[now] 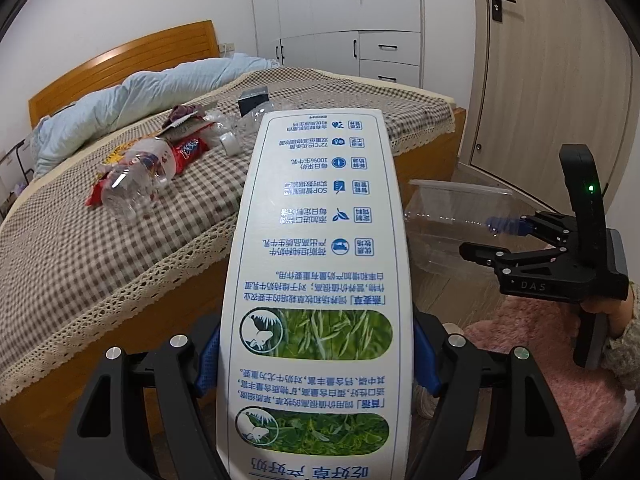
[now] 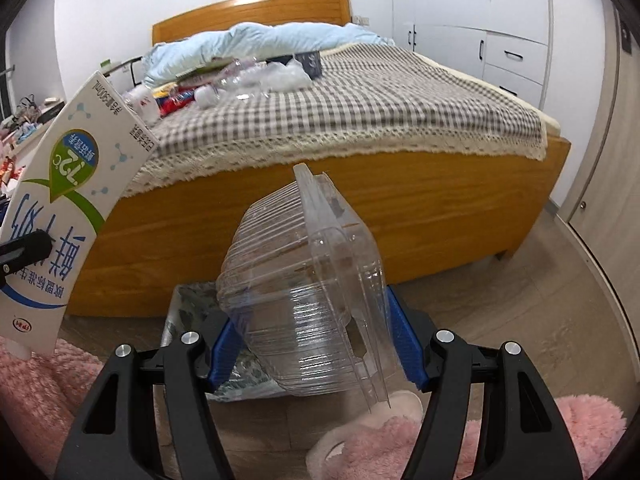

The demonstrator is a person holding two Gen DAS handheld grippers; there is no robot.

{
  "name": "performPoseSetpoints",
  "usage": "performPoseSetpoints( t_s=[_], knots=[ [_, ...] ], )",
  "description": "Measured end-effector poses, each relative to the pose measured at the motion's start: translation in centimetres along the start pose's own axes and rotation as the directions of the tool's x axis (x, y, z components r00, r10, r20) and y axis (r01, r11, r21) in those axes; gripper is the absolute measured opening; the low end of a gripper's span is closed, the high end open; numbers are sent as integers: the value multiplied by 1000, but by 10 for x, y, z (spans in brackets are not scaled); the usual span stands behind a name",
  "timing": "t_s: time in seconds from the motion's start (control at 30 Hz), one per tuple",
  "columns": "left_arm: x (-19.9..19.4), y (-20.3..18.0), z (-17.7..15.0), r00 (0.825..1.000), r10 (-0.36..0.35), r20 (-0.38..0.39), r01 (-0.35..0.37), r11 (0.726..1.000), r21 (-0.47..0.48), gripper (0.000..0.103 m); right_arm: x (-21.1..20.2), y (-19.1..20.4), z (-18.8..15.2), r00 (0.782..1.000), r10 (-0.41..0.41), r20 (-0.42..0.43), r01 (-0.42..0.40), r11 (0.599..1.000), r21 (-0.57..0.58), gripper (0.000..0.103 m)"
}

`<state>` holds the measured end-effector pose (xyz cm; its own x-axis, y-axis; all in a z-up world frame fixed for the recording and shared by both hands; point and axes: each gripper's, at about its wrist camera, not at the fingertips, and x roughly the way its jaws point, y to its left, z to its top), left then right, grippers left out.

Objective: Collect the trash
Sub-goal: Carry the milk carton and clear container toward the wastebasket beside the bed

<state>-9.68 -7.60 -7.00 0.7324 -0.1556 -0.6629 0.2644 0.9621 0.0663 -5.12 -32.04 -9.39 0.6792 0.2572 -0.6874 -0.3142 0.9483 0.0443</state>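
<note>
Trash is in both claws. The left claw is clenched on a milk carton, blue pads on its two narrow sides near the base — stiff card, probably empty and light, smooth enough to slip if squeezed weakly. The right claw grips a clear clamshell box across its ribbed walls — thin, springy, easily crushed. Below it, at 6 o'clock, sits what looks like a lined bin. More litter, including a crumpled bottle, lies on the bed at 10 o'clock.
</note>
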Motion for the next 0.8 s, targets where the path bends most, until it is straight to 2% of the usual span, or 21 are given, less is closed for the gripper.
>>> performPoseSetpoints(
  t_s=[0.27,0.43,0.67,0.8],
  knots=[
    [34,5,-9,998,-25,-61,27,999,26,71,20,-6,-10,999,-12,-37,14,999,38,64],
    [63,-2,-13,992,-31,-119,41,995,87,71,37,-8,-10,998,-6,-69,9,999,41,64],
    [109,-11,-19,976,-47,-211,85,981,175,71,59,-21,-12,993,-10,-121,20,996,85,64],
    [142,-17,-25,962,-47,-269,116,962,248,71,70,-29,-10,988,-22,-152,40,992,117,64]
  ],
)
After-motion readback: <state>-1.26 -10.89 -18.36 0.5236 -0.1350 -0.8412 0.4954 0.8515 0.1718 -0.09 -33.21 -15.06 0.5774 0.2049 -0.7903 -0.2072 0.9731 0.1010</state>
